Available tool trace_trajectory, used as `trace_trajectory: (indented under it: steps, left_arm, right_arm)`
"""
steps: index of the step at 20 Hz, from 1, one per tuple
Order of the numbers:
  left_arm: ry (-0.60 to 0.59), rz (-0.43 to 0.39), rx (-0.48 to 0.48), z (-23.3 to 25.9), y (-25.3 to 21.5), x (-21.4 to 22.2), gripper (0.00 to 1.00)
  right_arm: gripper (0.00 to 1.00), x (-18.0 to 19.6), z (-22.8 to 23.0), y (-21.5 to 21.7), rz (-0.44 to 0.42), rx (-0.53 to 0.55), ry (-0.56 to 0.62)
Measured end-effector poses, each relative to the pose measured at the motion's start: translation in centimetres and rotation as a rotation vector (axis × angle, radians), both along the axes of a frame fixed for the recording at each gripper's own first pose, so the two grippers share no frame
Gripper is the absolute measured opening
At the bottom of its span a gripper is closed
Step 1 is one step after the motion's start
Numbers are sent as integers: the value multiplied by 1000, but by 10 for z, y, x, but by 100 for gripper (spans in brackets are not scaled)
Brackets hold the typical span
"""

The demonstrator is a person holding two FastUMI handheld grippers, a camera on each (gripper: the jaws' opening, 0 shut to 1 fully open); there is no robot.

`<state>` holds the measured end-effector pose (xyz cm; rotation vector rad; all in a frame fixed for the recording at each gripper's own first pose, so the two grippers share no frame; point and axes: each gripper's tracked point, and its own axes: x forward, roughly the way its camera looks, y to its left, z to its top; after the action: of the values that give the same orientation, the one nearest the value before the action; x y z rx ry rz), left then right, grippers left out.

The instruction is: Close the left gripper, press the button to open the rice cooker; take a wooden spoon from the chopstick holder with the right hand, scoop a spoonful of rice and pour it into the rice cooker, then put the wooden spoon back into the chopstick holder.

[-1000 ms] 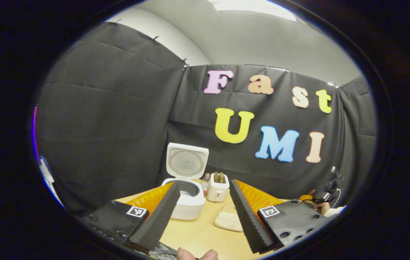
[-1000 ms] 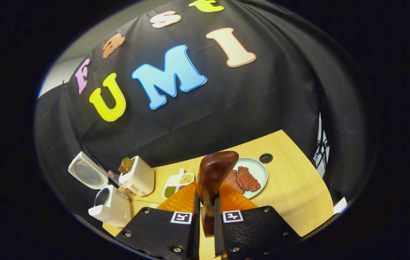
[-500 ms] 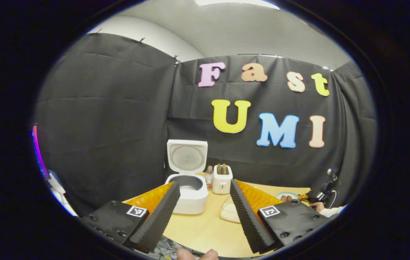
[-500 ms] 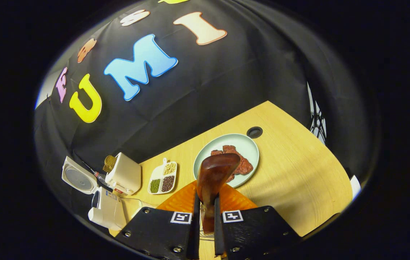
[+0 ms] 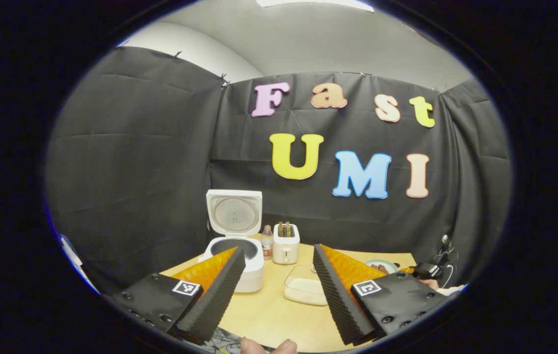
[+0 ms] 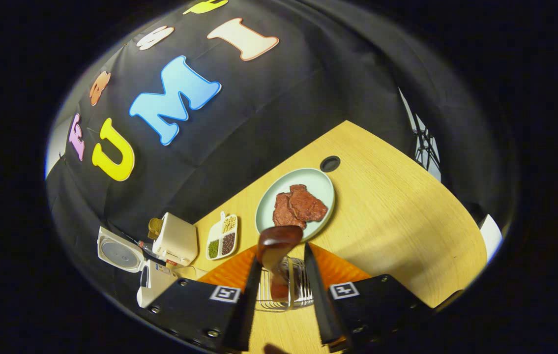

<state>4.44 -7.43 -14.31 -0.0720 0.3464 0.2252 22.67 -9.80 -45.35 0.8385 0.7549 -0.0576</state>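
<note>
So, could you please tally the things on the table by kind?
Appliances (rice cooker, toaster): 2
Food dishes (plate of meat, divided bean tray, clear rice container): 3
Utensil items (wooden spoon, wire chopstick holder): 2
Bottle: 1
Total: 8

Both grippers (image 5: 279, 290) (image 6: 279, 295) spread wide

Overhead light is falling from a bright ceiling panel (image 5: 315, 4) at the top of the left gripper view, evenly lighting the wooden table (image 6: 396, 216). Fisheye distortion is bending straight edges and darkening the rims of both views. The black cloth wall (image 5: 136, 162) is absorbing light; focus is holding sharp, without glare.
</note>
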Motion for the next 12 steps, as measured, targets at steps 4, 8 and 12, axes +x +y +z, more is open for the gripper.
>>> trace_trajectory:
  steps: [4, 8, 12]
  left_arm:
    - [-27, -30, -10, 3, -1, 16, 98]
    - [-44, -66, -35, -2, 6, 37, 96]
    - [-91, -100, -48, 3, 28, 56, 94]
  right_arm:
    - [84, -21, 10, -31, -64, -59, -53]
    - [98, -48, 19, -60, -91, -166, -83]
    - [98, -75, 51, -70, -134, -201, -131]
